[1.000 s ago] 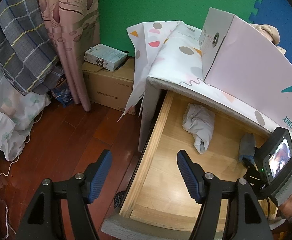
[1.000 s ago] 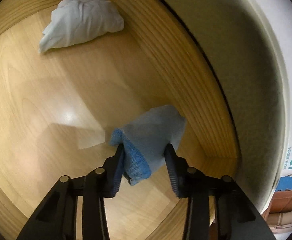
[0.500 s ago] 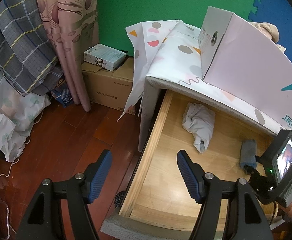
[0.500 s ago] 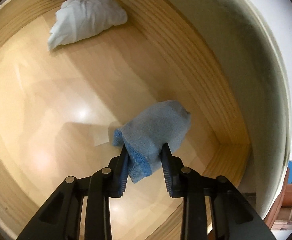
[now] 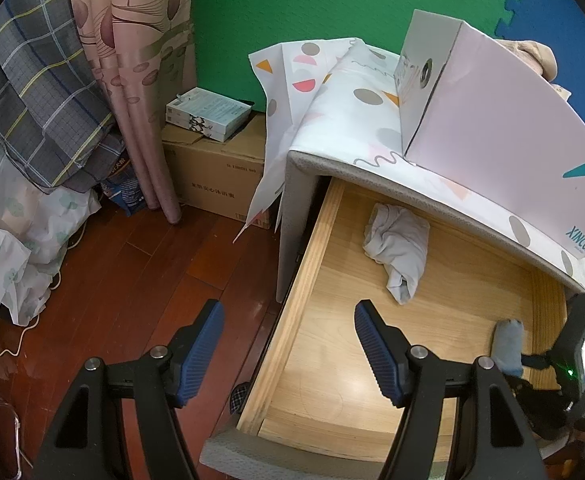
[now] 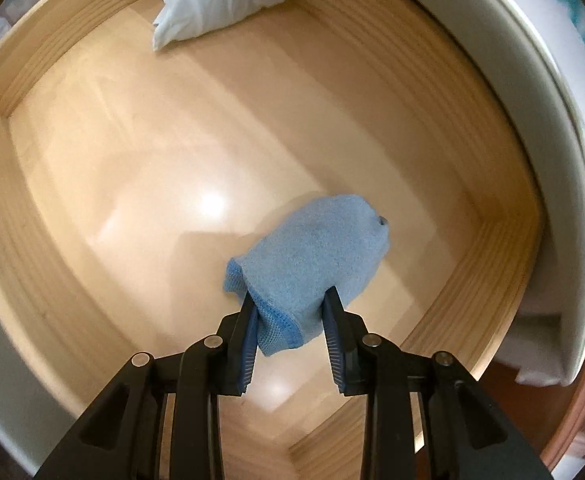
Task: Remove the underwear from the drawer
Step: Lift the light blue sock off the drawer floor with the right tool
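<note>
The wooden drawer (image 5: pixel 292 312) stands pulled out of a grey cabinet. A folded blue underwear (image 6: pixel 312 264) hangs just above the drawer floor (image 6: pixel 152 184), and my right gripper (image 6: pixel 292 308) is shut on its near edge, pointing straight down. From the left wrist view the same blue underwear (image 5: pixel 508 344) shows at the drawer's right side with the right gripper's body beside it. A crumpled pale grey-white underwear (image 5: pixel 398 248) lies at the back of the drawer (image 6: pixel 220 0). My left gripper (image 5: pixel 288 344) is open with nothing between its fingers, over the drawer's left rim.
A pink-white box (image 5: pixel 492 128) stands on the patterned cloth (image 5: pixel 332 92) over the cabinet top. A cardboard box (image 5: pixel 212 168) with a smaller white box sits on the red wooden floor (image 5: pixel 132 280) at left, beside curtains (image 5: pixel 132 60) and heaped bedding (image 5: pixel 20 200).
My right gripper closed tighter on the blue underwear, tilted more steeply down and drew it away from the drawer's back corner, a little off the floor. The left gripper stayed where it was.
</note>
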The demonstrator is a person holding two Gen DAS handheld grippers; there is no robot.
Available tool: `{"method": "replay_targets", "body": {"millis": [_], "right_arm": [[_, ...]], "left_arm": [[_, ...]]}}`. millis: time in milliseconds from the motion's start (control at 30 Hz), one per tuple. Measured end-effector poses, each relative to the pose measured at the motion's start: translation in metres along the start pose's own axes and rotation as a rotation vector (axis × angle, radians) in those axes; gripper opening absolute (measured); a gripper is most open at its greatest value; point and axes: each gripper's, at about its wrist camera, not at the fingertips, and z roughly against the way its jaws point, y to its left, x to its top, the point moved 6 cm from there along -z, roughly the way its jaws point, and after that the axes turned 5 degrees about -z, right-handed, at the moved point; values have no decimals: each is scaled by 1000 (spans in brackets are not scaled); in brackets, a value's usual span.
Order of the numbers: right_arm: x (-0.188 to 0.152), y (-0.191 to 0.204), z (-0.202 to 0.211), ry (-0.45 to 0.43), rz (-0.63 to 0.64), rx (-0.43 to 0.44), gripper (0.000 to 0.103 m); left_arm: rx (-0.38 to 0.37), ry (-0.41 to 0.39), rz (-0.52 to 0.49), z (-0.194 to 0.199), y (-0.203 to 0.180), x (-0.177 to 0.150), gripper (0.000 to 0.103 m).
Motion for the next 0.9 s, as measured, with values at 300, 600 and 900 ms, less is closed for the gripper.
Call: {"method": "replay_targets", "body": {"millis": [300,600,900], "right_arm": [[3,-17,6,81,-62,69,28],[-36,-4,42,51,-204,152,42],[-35,-16,38,99,-563,174,59]], "left_arm": [[-3,-2,-5,0,-1,-1,69],[-3,-1,-4,-1,-2,0,70],[1,-4,-17,-1,-4,2,70]]}}
